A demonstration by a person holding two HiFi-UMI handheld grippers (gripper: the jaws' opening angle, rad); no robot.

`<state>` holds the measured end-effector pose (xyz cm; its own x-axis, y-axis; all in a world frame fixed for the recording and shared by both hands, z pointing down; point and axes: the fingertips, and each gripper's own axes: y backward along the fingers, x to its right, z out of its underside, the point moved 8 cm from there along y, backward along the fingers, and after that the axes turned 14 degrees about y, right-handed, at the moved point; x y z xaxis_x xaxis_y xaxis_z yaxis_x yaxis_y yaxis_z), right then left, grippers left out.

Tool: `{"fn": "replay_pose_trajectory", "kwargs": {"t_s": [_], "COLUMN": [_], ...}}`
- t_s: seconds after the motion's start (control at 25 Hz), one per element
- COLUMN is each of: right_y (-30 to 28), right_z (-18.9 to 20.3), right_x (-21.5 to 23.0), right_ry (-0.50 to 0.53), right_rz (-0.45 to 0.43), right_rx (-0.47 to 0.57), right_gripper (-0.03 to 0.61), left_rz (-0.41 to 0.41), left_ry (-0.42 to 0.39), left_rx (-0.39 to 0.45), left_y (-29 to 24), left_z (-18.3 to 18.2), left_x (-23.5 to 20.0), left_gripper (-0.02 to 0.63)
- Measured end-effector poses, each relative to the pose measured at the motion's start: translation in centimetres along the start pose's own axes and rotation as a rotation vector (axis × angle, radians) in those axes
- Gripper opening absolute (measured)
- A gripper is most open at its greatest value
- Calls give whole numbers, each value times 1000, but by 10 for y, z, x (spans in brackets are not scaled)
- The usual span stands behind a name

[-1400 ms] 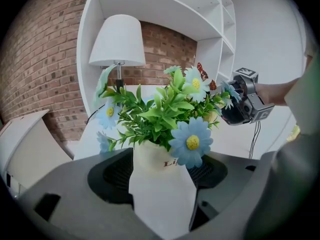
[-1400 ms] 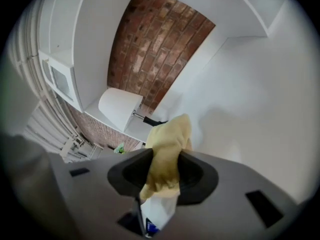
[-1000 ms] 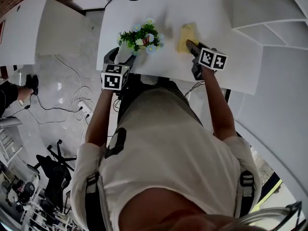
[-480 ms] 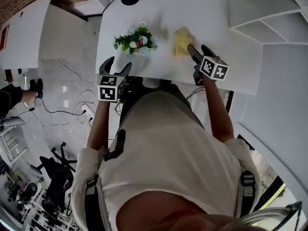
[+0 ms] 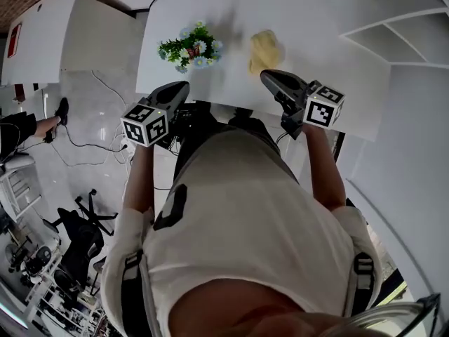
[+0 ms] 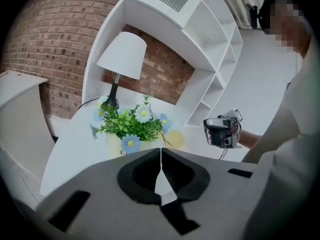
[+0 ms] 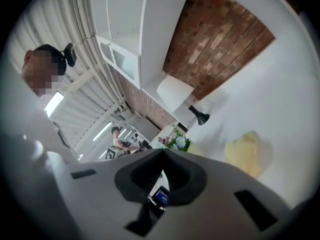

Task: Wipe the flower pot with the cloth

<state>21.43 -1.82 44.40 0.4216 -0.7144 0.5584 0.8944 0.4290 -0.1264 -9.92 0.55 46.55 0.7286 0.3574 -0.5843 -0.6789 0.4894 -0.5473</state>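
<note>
The flower pot (image 5: 190, 48), full of green leaves and blue and white flowers, stands on the white table (image 5: 316, 41); it also shows as the pot (image 6: 131, 129) and, small, as the pot (image 7: 176, 140). A yellow cloth (image 5: 262, 48) lies crumpled to its right, also seen as the cloth (image 7: 244, 152). My left gripper (image 5: 179, 88) is shut and empty, raised near the table's front edge, short of the pot. My right gripper (image 5: 269, 78) is shut and empty too, lifted just in front of the cloth.
A white lamp (image 6: 121, 59) stands behind the pot, before a brick wall. White shelving (image 5: 400, 27) flanks the table on the right. Cables (image 5: 105, 142) trail on the floor to the left, near an office chair (image 5: 81, 234).
Both grippers have drawn back from the pot and the cloth, risen, and closed their jaws. The cloth now lies free on the table.
</note>
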Motion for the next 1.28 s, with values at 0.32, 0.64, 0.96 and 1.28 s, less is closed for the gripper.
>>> {"fn": "replay_pose_trajectory", "kwargs": {"t_s": [0.32, 0.64, 0.96, 1.28], "right_y": [-47, -94, -132, -141], "right_z": [35, 55, 79, 109], "right_x": [-45, -89, -133, -167], "right_ry": [-1, -72, -44, -70], "right_rz": [-138, -196, -149, -70], "right_rx": [-109, -144, -256, -307], "right_gripper": [11, 11, 11, 11], "left_rz": [57, 58, 110, 126], "left_ry": [19, 26, 75, 97], "left_rx": [17, 22, 12, -30], "left_y": [13, 47, 78, 107], "left_z": [6, 15, 43, 74], "left_x": [21, -17, -55, -92], "left_gripper": [21, 21, 21, 21]}}
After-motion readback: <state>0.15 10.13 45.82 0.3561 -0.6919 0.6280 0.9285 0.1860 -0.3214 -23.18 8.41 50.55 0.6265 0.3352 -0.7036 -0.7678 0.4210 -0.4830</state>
